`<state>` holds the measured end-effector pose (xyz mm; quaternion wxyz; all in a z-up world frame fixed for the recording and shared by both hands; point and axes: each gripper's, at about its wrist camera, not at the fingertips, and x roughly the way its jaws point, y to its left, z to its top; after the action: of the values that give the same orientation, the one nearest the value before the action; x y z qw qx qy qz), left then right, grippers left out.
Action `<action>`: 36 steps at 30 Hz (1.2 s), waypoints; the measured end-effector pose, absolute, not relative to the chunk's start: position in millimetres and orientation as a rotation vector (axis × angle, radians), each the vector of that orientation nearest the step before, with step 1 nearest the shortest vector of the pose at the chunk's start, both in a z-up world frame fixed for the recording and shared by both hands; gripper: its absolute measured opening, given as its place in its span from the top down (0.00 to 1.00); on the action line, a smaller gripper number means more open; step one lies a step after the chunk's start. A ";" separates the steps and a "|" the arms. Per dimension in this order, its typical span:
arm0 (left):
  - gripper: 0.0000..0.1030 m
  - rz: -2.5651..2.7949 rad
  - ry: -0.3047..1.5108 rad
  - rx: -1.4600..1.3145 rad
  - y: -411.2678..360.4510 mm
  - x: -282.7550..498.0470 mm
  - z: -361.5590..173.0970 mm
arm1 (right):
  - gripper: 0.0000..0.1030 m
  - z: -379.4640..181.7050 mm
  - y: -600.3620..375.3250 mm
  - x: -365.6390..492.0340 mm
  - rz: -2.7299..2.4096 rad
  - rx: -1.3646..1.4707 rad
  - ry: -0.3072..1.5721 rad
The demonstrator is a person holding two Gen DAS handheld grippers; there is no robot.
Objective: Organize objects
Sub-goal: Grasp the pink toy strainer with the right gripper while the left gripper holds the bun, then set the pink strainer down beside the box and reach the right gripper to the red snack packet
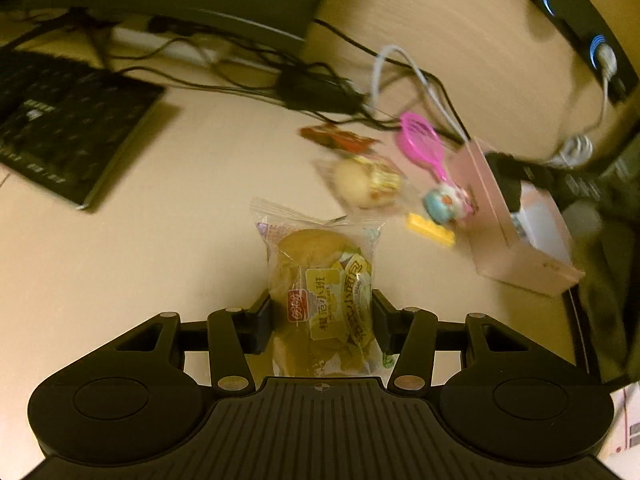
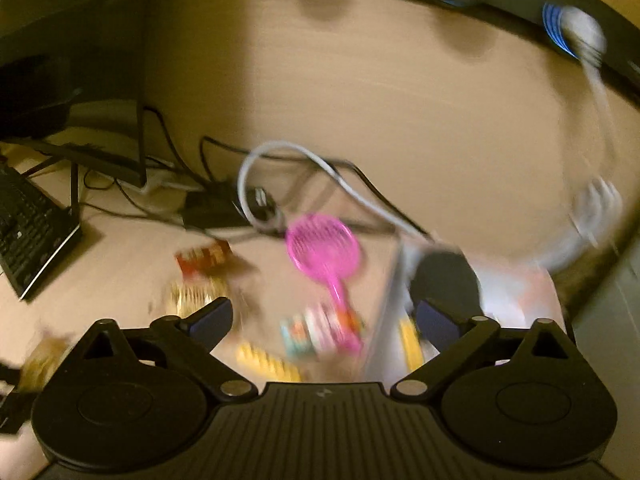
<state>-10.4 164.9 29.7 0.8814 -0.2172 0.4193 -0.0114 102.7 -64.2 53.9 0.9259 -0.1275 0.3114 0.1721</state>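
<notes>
My left gripper (image 1: pixel 322 322) is shut on a wrapped bread bun (image 1: pixel 320 280), held above the desk with its clear wrapper sticking out past the pads. Beyond it lie another wrapped bun (image 1: pixel 362 182), a red snack packet (image 1: pixel 336 138), a pink toy racket (image 1: pixel 420 140), a small blue-and-pink toy (image 1: pixel 446 202) and a yellow block (image 1: pixel 430 230). A pink open box (image 1: pixel 520 232) stands at the right. My right gripper (image 2: pixel 324 318) is open and holds nothing, above the blurred toy (image 2: pixel 320 334), yellow block (image 2: pixel 268 362) and pink racket (image 2: pixel 326 252), beside the box (image 2: pixel 516 292).
A black keyboard (image 1: pixel 68 124) lies at the left under a monitor. Black cables and a power adapter (image 1: pixel 316 88) run along the back of the desk, with a white cable (image 1: pixel 404 68) looping to a dark unit with blue lights (image 1: pixel 600 52).
</notes>
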 end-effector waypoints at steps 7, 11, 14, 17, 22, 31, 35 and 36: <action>0.48 -0.026 0.846 -0.513 193.8 -24.4 23.2 | 0.03 30.0 -1.4 203.6 0.325 -0.334 0.772; 0.48 -0.025 0.837 -0.535 204.7 -32.7 21.7 | 0.03 -0.8 22.3 252.2 0.238 -0.409 0.841; 0.48 -0.026 0.825 -0.556 213.6 -40.4 21.5 | 0.03 -17.3 26.4 272.7 0.169 -0.437 0.880; 0.48 -0.039 0.810 -0.565 218.0 -45.0 21.2 | 0.20 -23.0 19.3 280.7 0.159 -0.392 0.916; 0.48 -0.061 0.819 -0.578 216.6 -41.3 16.0 | 0.71 -29.8 11.6 261.8 0.202 -0.371 0.976; 0.48 -0.157 0.842 -0.564 197.5 -27.5 9.5 | 0.74 -28.7 -14.5 158.8 0.339 -0.300 1.029; 0.48 -0.196 0.853 -0.563 190.0 -22.8 6.5 | 0.73 -16.7 -19.8 107.9 0.452 -0.277 1.087; 0.48 -0.201 0.856 -0.560 189.1 -21.8 5.9 | 0.70 -13.4 -17.9 104.7 0.475 -0.280 1.089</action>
<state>-21.8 189.1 5.9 0.8671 -0.2677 0.4089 -0.0961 104.7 -17.9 -13.4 0.8195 -0.1314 0.5114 0.2228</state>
